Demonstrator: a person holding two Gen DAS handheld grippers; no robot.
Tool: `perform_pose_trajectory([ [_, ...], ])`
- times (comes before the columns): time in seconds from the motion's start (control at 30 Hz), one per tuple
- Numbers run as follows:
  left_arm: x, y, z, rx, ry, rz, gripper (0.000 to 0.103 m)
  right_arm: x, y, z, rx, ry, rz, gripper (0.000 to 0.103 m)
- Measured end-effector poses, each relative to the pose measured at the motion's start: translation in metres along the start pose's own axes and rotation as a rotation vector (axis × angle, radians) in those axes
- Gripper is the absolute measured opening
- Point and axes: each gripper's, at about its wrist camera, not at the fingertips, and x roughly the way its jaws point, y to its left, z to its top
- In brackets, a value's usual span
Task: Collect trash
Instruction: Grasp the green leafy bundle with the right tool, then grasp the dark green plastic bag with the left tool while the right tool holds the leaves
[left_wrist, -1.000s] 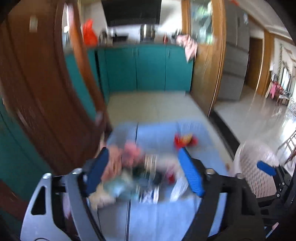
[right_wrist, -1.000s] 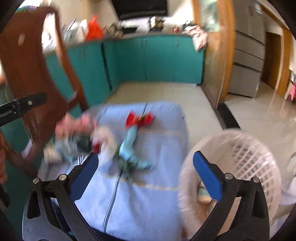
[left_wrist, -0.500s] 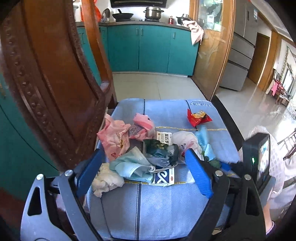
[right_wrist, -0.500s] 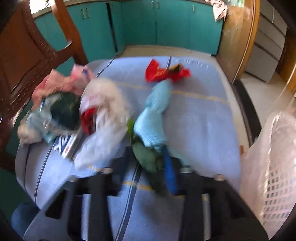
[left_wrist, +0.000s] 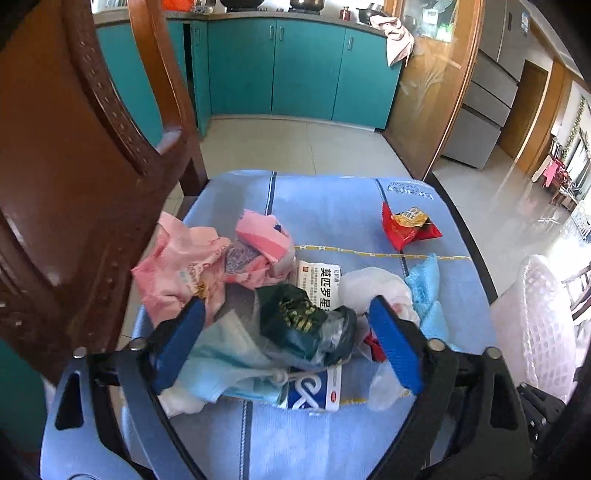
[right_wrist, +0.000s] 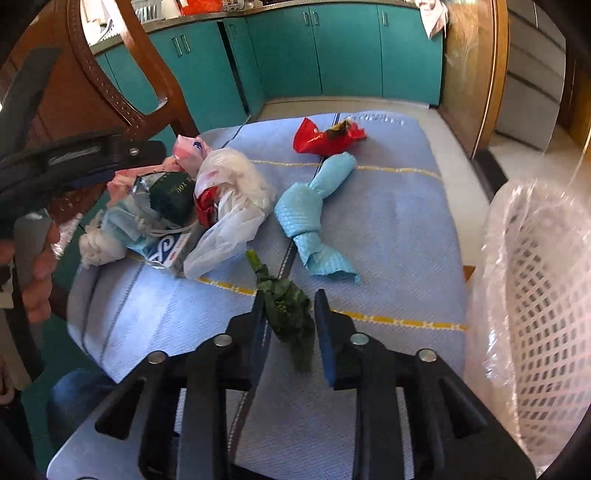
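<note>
Step in hand: pickup of one item. The right claw (right_wrist: 288, 314) is closed around a green leafy scrap (right_wrist: 286, 306), which sits between its fingers at the near edge of the blue cloth (right_wrist: 388, 229); whether the scrap is already lifted clear of the cloth cannot be told.

The left claw (left_wrist: 286, 341) is spread wide, grasping nothing, and hangs over the main heap on the left side of the cloth. Its fingers flank a dark green bag (left_wrist: 303, 325), with a face mask (left_wrist: 225, 354) and a medicine box (left_wrist: 314, 387) just beneath.

Remaining trash: a pink bag (left_wrist: 181, 269) at far left, a white bag (right_wrist: 232, 199) beside the heap, a twisted blue wrapper (right_wrist: 314, 210) at centre, and a red snack packet (right_wrist: 325, 136) at the far side.

The lined white basket (right_wrist: 535, 295) stands just right of the cloth.

Next move, as judged: carry the scrap rightward over the basket rim and release. The liner looks loose and may snag. The left claw then lowers and closes on the dark green bag.
</note>
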Motion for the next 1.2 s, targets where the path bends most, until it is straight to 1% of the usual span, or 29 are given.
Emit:
perform_pose_trajectory([
  [0.03,0.004,-0.001,-0.001,0.000,0.011,-0.002,0.044,-0.001,0.003,-0.002,-0.010,-0.003,-0.006,0.034],
  [0.07,0.009,-0.003,-0.002,0.005,0.032,-0.015,0.036,-0.002,0.002,-0.005,-0.012,-0.003,-0.005,0.037],
  [0.1,0.011,-0.005,-0.004,0.012,0.034,-0.029,0.031,-0.001,0.002,-0.007,-0.015,0.001,0.004,0.037],
  [0.13,0.011,-0.007,-0.006,0.022,0.024,-0.027,0.029,0.000,0.002,-0.009,-0.017,0.005,0.012,0.037],
  [0.17,0.008,-0.010,-0.008,0.043,0.004,-0.019,0.028,0.001,0.001,-0.012,-0.017,0.008,0.014,0.037],
  [0.23,0.000,-0.012,-0.012,0.057,-0.027,-0.033,0.025,0.002,0.000,-0.014,-0.015,0.013,0.013,0.037],
  [0.37,-0.031,-0.012,-0.020,0.073,-0.102,-0.015,0.025,0.001,-0.003,-0.018,0.011,0.012,0.024,0.037],
  [0.47,-0.048,-0.010,-0.029,0.067,-0.132,-0.015,0.025,-0.002,-0.004,-0.022,0.038,0.003,0.023,0.038],
  [0.53,-0.056,-0.008,-0.039,0.045,-0.143,-0.032,0.025,-0.004,-0.007,-0.025,0.071,0.000,0.037,0.039],
  [0.6,-0.058,-0.004,-0.047,0.027,-0.141,-0.050,0.025,-0.006,-0.010,-0.027,0.095,0.001,0.046,0.039],
  [0.63,-0.060,-0.003,-0.051,0.025,-0.139,-0.055,0.025,-0.007,-0.009,-0.028,0.095,0.001,0.037,0.039],
  [0.77,-0.065,0.003,-0.072,0.037,-0.132,-0.079,0.025,-0.012,-0.007,-0.025,0.083,-0.008,0.004,0.039],
  [0.83,-0.065,0.006,-0.081,0.053,-0.141,-0.076,0.025,-0.014,-0.008,-0.023,0.105,-0.011,0.006,0.039],
  [0.87,-0.064,0.009,-0.085,0.053,-0.133,-0.090,0.025,-0.015,-0.009,-0.021,0.124,-0.014,0.012,0.039],
  [0.93,-0.066,0.018,-0.085,0.025,-0.131,-0.120,0.025,-0.015,-0.007,-0.017,0.139,-0.018,-0.004,0.039],
  [1.03,-0.067,0.023,-0.082,0.020,-0.136,-0.106,0.025,-0.014,0.002,-0.011,0.117,-0.018,-0.033,0.039],
  [1.2,-0.062,0.026,-0.084,0.018,-0.112,-0.125,0.026,-0.013,0.012,-0.006,0.087,-0.025,-0.056,0.039],
])
